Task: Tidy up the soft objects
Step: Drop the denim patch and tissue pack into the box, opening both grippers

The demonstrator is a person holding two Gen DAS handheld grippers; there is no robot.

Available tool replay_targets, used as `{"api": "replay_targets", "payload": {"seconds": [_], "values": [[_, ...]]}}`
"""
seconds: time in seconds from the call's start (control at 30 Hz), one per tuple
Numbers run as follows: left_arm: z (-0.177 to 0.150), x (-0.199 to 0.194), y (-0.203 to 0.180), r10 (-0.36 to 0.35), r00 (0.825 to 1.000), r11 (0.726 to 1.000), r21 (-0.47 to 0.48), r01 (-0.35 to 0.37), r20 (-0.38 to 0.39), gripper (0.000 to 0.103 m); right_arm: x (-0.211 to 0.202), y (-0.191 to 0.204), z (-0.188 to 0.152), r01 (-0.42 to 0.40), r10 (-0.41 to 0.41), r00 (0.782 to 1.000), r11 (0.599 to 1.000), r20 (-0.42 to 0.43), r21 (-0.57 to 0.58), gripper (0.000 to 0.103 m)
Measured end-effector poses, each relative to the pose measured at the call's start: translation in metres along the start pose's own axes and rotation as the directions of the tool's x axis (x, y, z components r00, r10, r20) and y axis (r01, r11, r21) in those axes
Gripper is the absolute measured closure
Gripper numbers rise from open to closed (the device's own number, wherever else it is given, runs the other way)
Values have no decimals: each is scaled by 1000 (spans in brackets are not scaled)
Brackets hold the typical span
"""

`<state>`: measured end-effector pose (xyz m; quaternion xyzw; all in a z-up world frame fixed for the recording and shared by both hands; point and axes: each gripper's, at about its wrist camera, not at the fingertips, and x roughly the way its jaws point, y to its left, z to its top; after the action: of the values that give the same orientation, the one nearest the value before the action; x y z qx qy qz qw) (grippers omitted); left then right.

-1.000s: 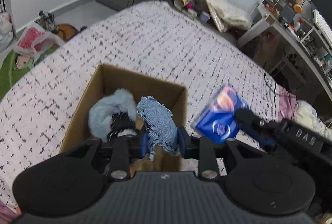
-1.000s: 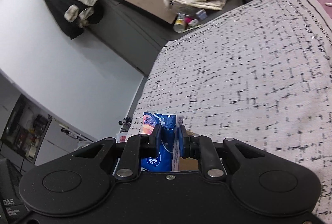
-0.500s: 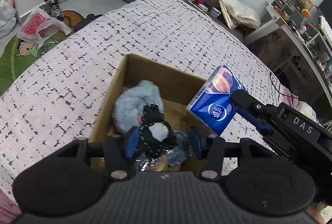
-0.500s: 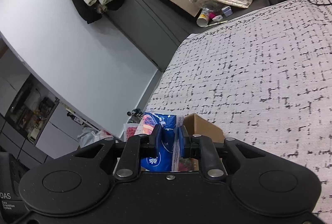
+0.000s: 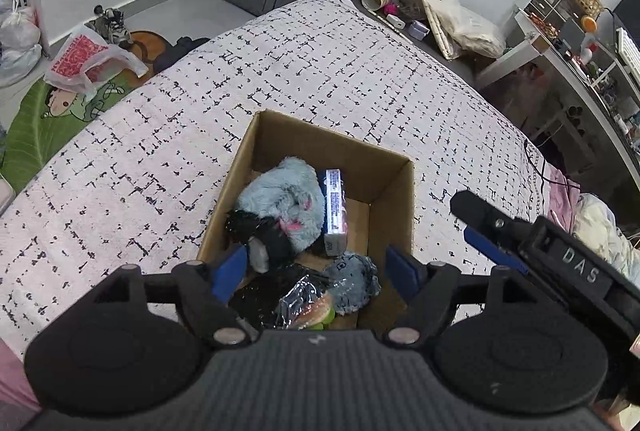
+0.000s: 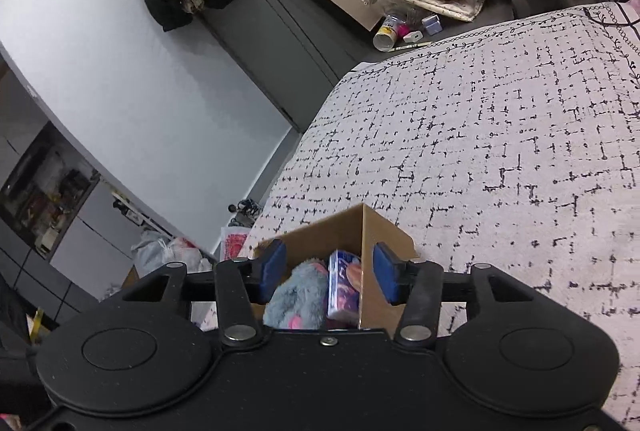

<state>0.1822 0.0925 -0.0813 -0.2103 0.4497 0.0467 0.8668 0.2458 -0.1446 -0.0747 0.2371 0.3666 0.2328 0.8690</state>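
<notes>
Step in hand, as judged: the drop-off. Both claws hang over the cardboard box (image 5: 394, 191), and neither carries anything.

Left claw (image 5: 316, 271): spread wide, nothing between the blue pads. Right claw (image 6: 329, 271): likewise spread and unloaded. In the left view its body comes in from the right side, just past the box's right wall.

Box sits on the bedspread (image 5: 280, 63), directly below and ahead of the left claw. The right view shows only its upper corner between the right claw's pads.

Count of contents visible from the left view:
- tissue pack (image 5: 335, 207), 1, standing on edge ahead of the left claw, leaning against the fluffy toy
- blue fluffy toy (image 5: 280, 199), 1, ahead and slightly left
- black fuzzy item (image 5: 260, 235), 1, by the left pad
- denim piece (image 5: 354, 281), 1, just inside the right pad
- crinkly plastic-wrapped item (image 5: 304, 301), 1, closest to the claw

Total 5; anything beneath is hidden.

No loose soft things are visible on the bedspread in either view. Next move, my judgement: lift both claws clear of the box walls without snagging, then look for anything left elsewhere. If nothing remains, the task looks close to done.
</notes>
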Motion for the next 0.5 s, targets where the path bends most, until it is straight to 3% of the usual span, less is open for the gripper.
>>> {"api": "replay_targets", "payload": {"seconds": [0.13,0.5], "values": [[-4,-11,-6,15,1000,1000,15,-15,9,21,-12,2,-2,19,-19,1000,1000,-10,-19,52],[-23,-48,-21,49,998,997,64,-52,46,9,-55,0,-2,72,-73,997,996,-12,-50,30]]}}
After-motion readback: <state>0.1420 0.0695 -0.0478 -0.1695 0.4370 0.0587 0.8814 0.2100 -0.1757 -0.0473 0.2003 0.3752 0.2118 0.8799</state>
